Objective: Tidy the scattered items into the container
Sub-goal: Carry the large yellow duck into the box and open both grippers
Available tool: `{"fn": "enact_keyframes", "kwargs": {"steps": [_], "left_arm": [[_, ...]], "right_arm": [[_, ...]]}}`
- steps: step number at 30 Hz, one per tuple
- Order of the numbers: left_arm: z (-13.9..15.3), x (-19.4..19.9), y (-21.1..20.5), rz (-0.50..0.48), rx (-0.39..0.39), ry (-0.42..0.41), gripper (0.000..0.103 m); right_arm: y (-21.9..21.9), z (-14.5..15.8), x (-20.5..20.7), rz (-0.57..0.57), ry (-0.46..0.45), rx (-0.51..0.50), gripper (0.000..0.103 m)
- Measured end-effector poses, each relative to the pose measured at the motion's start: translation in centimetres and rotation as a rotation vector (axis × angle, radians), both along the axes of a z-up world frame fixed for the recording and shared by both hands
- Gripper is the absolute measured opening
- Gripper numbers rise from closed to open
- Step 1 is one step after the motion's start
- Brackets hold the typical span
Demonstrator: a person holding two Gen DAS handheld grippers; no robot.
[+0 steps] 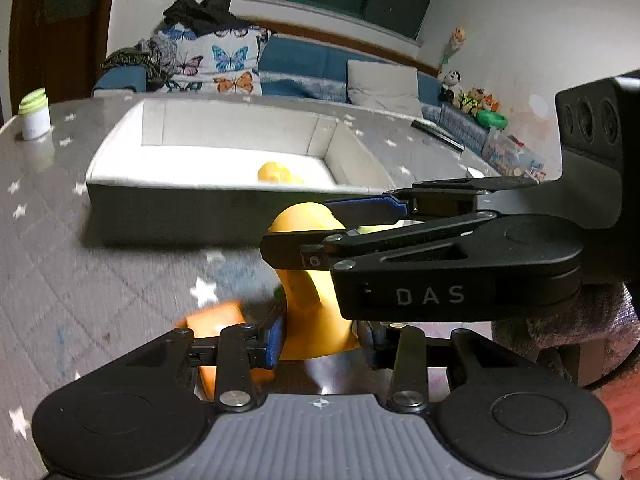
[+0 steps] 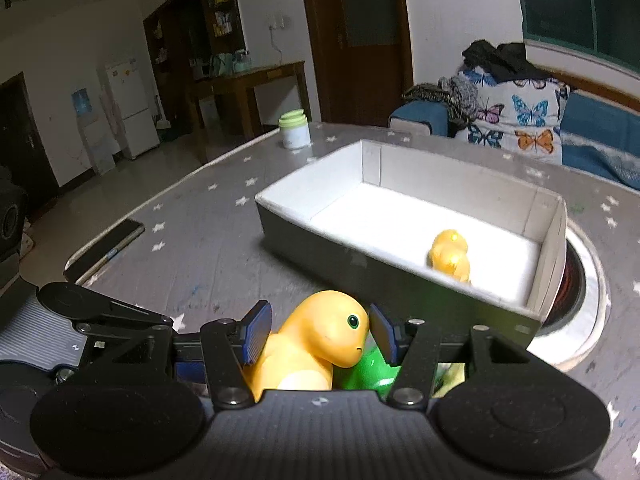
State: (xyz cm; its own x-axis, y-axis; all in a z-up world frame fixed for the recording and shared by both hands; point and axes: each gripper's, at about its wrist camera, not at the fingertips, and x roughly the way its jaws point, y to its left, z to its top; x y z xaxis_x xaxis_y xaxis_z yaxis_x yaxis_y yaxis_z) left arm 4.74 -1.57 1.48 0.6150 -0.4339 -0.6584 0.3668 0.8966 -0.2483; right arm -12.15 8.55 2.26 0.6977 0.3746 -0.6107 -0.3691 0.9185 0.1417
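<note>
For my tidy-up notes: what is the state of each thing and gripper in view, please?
yellow dinosaur: gripped, not yet in box.
right gripper: shut on yellow dinosaur.
left gripper: open, yellow dinosaur's body between fingers.
box: open, small yellow toy inside.
jar: upright, lid on.

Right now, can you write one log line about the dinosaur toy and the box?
right gripper: jaws around yellow dinosaur | left gripper: open beside it | box: one yellow toy inside

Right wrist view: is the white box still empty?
No, a small yellow toy already lies on the floor of the white box, near its right-hand end.
</note>
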Motion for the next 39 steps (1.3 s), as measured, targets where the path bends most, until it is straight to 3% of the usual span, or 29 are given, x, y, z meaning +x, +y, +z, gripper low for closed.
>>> {"fn": "enact_keyframes", "kwargs": {"steps": [11,18,28,39], "left_arm": [[3.4,5.2,0.1,-0.004,0.022,-0.083,0.041],[4.1,10.8,0.6,-0.002,-0.01,-0.043,0.041],[1.6,16.8,1.6,0.009,-0.042,0.095,0.041],[-1.2,19.1,1.5,0.009,-0.028,0.215,0.041]], "right_arm": [[-5.0,3.5,8.0,0.011,-0.105,-0.006,0.055],[-7.0,4.5,15.3,0.005,-0.106,-0.005,0.055],[-8.1,1.8,24.1,0.003,0.018,-0.003,0.055],[-11.4,-2.3,30.5,0.022,0.159,-0.013,0.055]]}}
